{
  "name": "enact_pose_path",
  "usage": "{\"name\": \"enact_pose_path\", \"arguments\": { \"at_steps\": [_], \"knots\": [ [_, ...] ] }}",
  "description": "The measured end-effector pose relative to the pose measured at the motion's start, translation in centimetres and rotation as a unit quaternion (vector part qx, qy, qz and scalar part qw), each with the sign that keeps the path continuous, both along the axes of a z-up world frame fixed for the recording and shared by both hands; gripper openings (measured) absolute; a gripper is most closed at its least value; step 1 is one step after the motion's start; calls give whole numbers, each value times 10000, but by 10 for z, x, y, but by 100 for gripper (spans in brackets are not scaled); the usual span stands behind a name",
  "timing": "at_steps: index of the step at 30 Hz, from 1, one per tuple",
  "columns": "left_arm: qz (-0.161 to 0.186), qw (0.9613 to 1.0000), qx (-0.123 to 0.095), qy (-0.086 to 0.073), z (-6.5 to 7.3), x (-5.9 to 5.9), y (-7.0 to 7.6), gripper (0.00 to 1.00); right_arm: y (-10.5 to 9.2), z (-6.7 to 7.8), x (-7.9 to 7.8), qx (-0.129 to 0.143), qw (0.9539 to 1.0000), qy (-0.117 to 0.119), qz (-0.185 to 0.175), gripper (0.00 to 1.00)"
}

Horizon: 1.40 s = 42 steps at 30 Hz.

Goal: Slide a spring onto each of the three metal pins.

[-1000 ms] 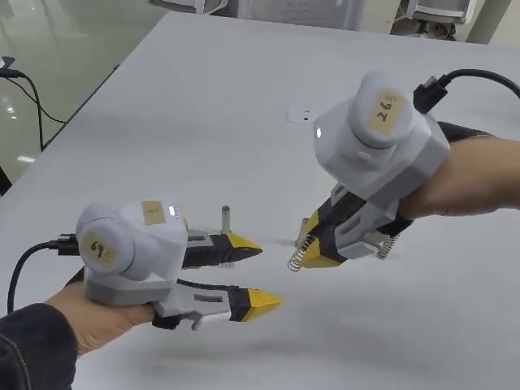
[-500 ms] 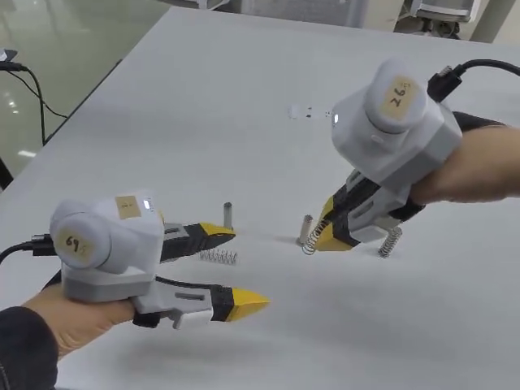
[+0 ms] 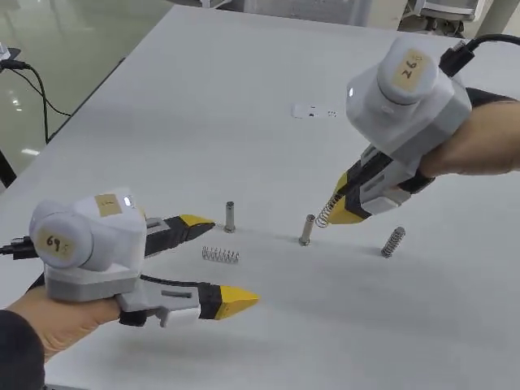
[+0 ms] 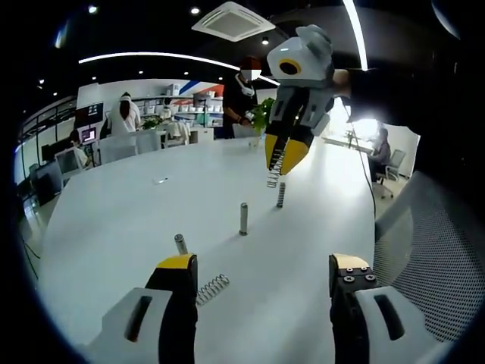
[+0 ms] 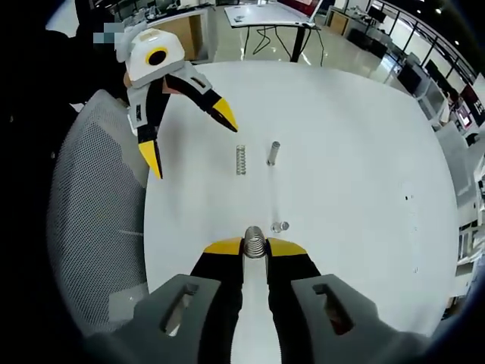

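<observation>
**Right gripper clamped on a spring beside the middle pin; left gripper's jaws apart by the loose spring**

Hard to read:
- The held spring has its upper coils buried between the yellow tips of the right gripper. The lower coils stick out, slanting down.
- In the head view its free end sits just beside the top of the middle pin. Touching or apart: cannot tell.
- In the right gripper view the spring shows end-on as a ring pinched between jaws drawn together. The middle pin is a small stub just beside those tips, its height not legible.
- The sprung pin is wrapped in coils top to bottom, so the metal inside barely shows.
- The hand on the right gripper is cut by the frame edge.
- A small label on the white table, well beyond both grippers, is too small to read.

Positions:
- The left gripper has its jaws wide apart, with nothing gripped.
- The loose spring lies flat on the table. In the head view it falls between the two jaw tips. In the left gripper view it lies just ahead of one tip and below it.
- The outer pin stands bare and upright just past the loose spring, near the left gripper's farther tip.
- The sprung pin stands just past the right gripper's tips, on the side away from the left gripper.
- The two grippers are well apart.
</observation>
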State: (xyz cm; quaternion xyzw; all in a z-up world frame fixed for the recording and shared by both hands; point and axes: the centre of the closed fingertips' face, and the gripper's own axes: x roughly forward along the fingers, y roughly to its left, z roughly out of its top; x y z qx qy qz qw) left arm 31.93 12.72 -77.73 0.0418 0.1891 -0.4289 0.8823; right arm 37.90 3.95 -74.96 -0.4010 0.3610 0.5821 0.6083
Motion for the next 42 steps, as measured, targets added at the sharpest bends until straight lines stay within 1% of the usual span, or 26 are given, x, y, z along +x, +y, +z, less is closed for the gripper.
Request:
{"name": "enact_pose_path", "arguments": {
  "at_steps": [1,5,7,15,18,28,33,42],
  "knots": [
    [1,10000,-1,8,0,0,0,70,-1,-2,4,-50,10000,-36,-6,12],
    [0,10000,-6,17,0,-1,-1,70,-1,-7,14,-119,9999,-5,-56,12],
    [-5,10000,7,21,0,-1,-1,70,-1,-10,19,-164,9998,-64,-73,12],
    [8,10000,13,39,-2,1,0,69,5,-23,28,-232,9997,-40,-115,12],
    [15,10000,18,45,-2,1,0,69,5,-32,34,-295,9995,-53,-91,12],
    [35,10000,20,65,-3,2,1,68,7,-36,35,-344,9994,-11,-67,12],
    [36,10000,37,73,-3,2,2,67,6,-39,36,-405,9992,-18,-46,12],
    [42,9999,47,89,-4,1,4,66,9,-46,36,-481,9988,36,-20,12]
  ]
}}
